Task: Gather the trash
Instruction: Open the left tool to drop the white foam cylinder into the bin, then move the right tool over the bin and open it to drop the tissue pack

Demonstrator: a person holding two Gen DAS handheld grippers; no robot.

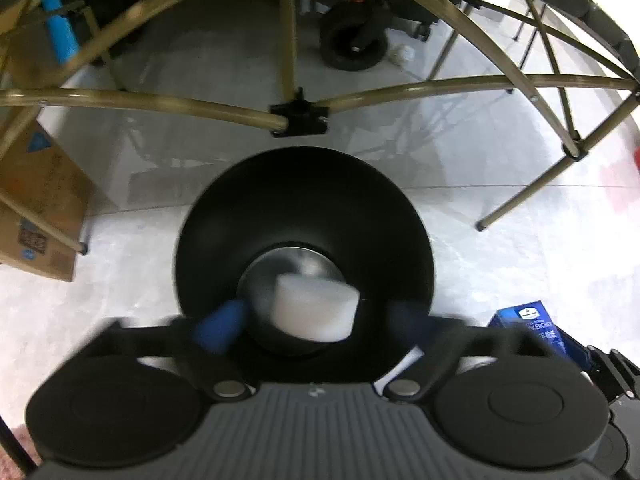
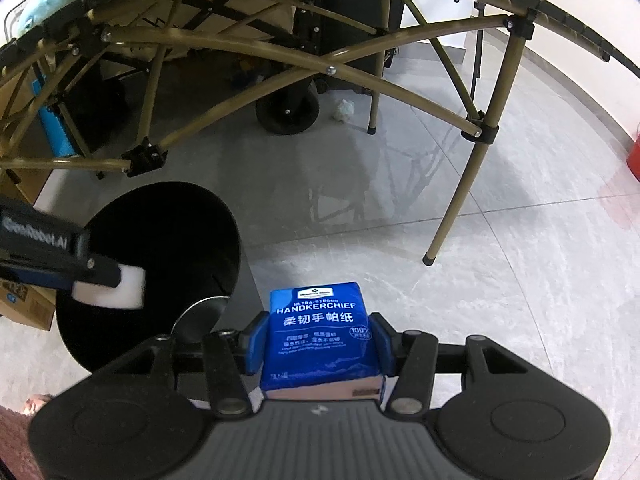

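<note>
falling white block (image 1: pixel 314 306) over black bin (image 1: pixel 208 216), left fingers (image 1: pixel 220 326) wide, right fingers (image 2: pixel 256 340) clamping tissue pack (image 2: pixel 320 332)

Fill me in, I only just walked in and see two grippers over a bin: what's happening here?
A person is collecting trash with a handheld gripper in each hand. The left gripper is open above the black bin, with a white foam block between its spread fingers, apparently being let go into the bin. The right gripper is shut on a blue handkerchief tissue pack, held beside the bin. A crumpled white scrap lies on the floor under the folding table.
</note>
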